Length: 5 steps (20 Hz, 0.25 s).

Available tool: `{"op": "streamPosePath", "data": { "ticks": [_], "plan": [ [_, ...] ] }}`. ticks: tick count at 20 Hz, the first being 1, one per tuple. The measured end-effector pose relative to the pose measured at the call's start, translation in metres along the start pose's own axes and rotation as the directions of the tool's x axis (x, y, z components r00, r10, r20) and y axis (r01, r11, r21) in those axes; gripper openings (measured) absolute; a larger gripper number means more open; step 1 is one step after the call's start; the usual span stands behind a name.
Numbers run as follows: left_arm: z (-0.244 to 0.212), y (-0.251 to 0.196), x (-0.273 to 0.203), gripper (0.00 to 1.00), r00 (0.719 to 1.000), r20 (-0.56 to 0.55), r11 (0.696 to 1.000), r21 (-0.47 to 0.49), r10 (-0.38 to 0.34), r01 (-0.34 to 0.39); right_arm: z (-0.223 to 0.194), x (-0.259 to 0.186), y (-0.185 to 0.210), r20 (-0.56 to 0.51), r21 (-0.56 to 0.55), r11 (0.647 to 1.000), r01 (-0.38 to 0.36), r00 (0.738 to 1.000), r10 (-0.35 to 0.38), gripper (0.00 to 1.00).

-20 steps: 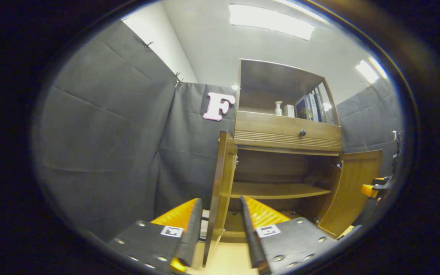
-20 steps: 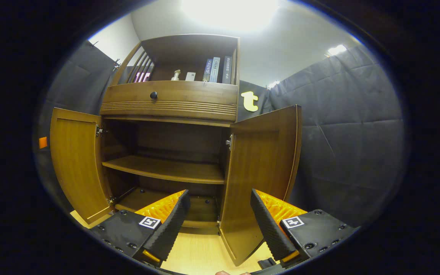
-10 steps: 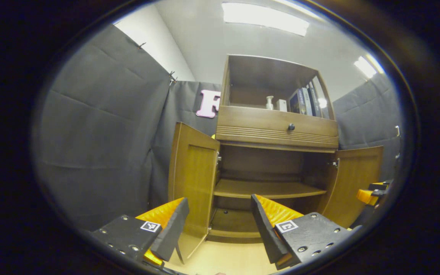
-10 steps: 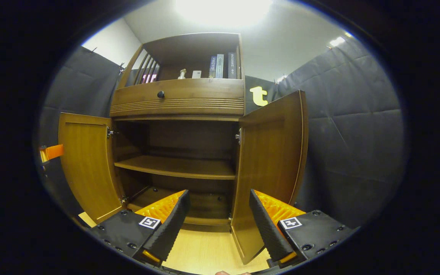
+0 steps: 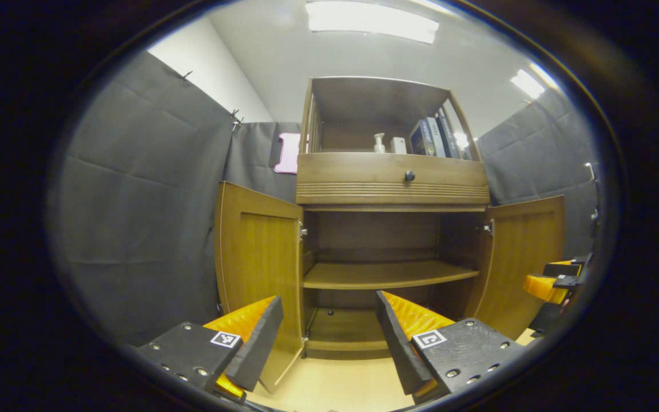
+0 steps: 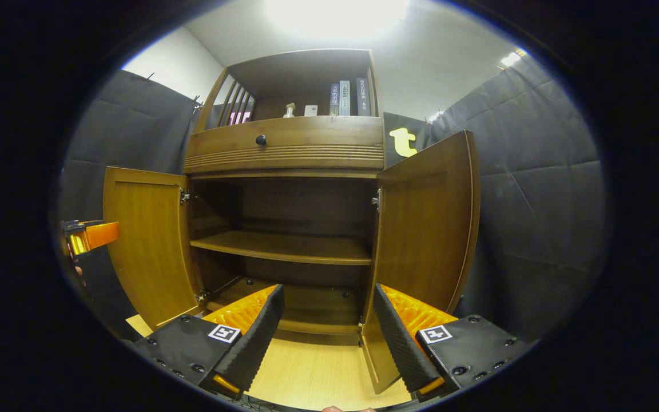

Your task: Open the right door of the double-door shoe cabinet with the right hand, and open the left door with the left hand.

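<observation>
A: Doors first: both leaves of the shoe cabinet (image 6: 286, 146) stand swung out. The left door (image 5: 259, 269) hangs off the cabinet's left edge, the right door (image 6: 427, 229) off its right edge, and the middle shelf (image 6: 284, 247) and bottom board show between them.

B: So what is the step in hand?

A: By my reading, letting go and backing away. To do it well, I would draw each tool straight back from its door's free edge, without brushing the panel, so neither leaf swings shut on its hinges.

B: And the left gripper (image 5: 326, 337)?

A: Spread wide, with nothing between its fingers. The bottom corner of the left door sits just behind its left finger; I cannot tell whether they touch.

B: The right gripper (image 6: 326, 335)?

A: Also spread wide and empty. The lower edge of the right door comes down in the gap, near its right finger, but neither finger presses on it.

B: Anything else worth minding?

A: The drawer knob (image 6: 261, 139) and the books (image 6: 345, 98) on the top shelf are well above both tools, so they are out of the way
</observation>
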<state>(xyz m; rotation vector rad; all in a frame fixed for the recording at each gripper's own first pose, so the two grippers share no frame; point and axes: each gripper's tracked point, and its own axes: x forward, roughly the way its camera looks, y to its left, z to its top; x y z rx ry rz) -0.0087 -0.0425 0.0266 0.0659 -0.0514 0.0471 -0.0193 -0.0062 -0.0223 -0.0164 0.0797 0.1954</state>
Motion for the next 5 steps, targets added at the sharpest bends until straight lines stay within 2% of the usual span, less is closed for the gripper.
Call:
{"op": "streamPosePath", "data": {
  "ticks": [5],
  "plan": [
    [-0.0121,-0.0040,-0.0051,0.89,1.000,-0.022,1.000,-0.003,-0.004,0.004,-0.0044,-0.0040,0.0017,-0.016,0.002,1.000,0.015,1.000,-0.014,0.97]
  ]
}}
